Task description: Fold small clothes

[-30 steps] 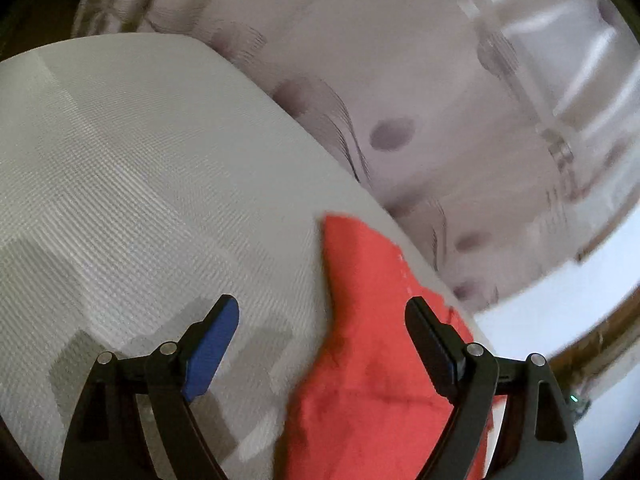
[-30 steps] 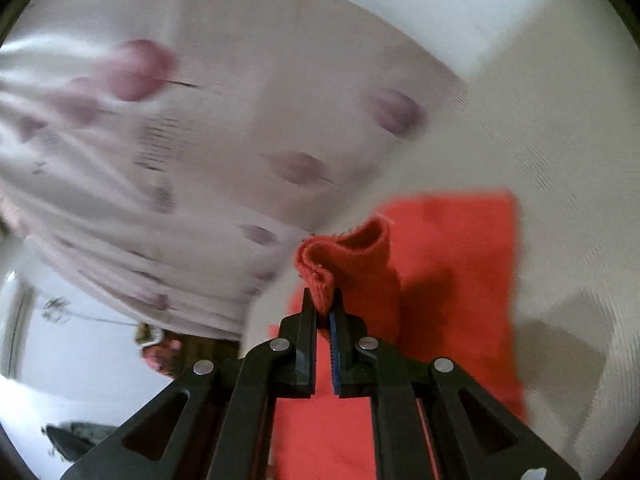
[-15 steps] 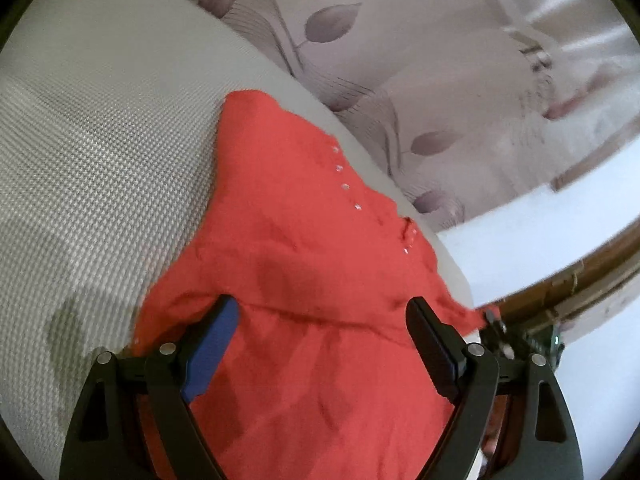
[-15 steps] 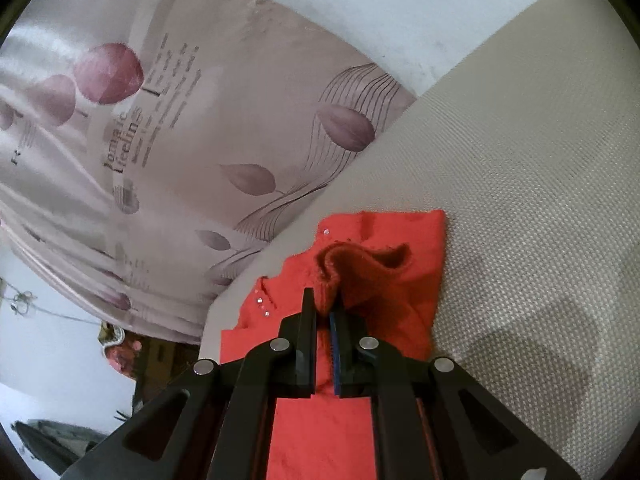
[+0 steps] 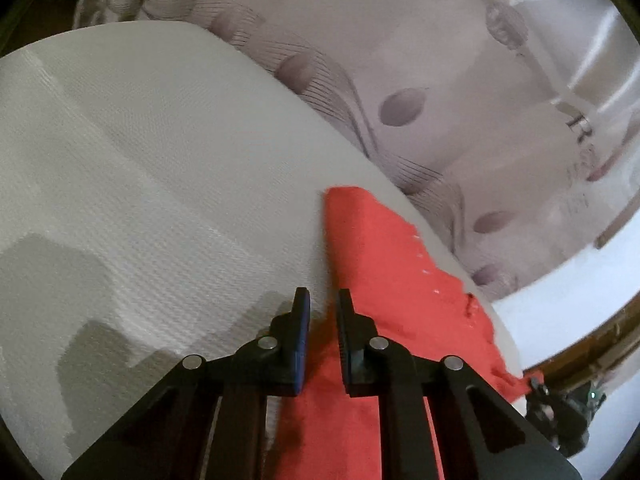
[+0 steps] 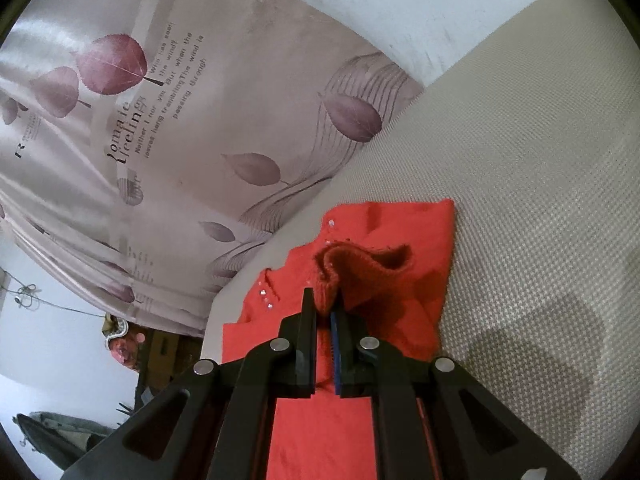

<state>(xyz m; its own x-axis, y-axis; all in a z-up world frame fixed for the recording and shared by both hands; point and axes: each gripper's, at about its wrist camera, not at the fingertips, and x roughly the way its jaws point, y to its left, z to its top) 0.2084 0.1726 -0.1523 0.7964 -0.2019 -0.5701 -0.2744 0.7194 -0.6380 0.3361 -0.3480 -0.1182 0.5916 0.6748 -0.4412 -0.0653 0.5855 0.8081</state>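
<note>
Currently, your right gripper (image 6: 324,312) is clamped on a ribbed knit edge of the red garment (image 6: 400,240), lifting that fold above the rest of the cloth. The garment lies on the pale woven surface (image 6: 540,200), near its edge beside the leaf-print curtain (image 6: 200,120). Your left gripper (image 5: 323,312) has its jaws narrowed to a small gap with nothing between them, over the garment's left border (image 5: 380,248).

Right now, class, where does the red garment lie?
In both wrist views the red garment lies on the grey textured surface, along its edge beside the leaf-print curtain, one ribbed edge pinched in the right gripper.
</note>
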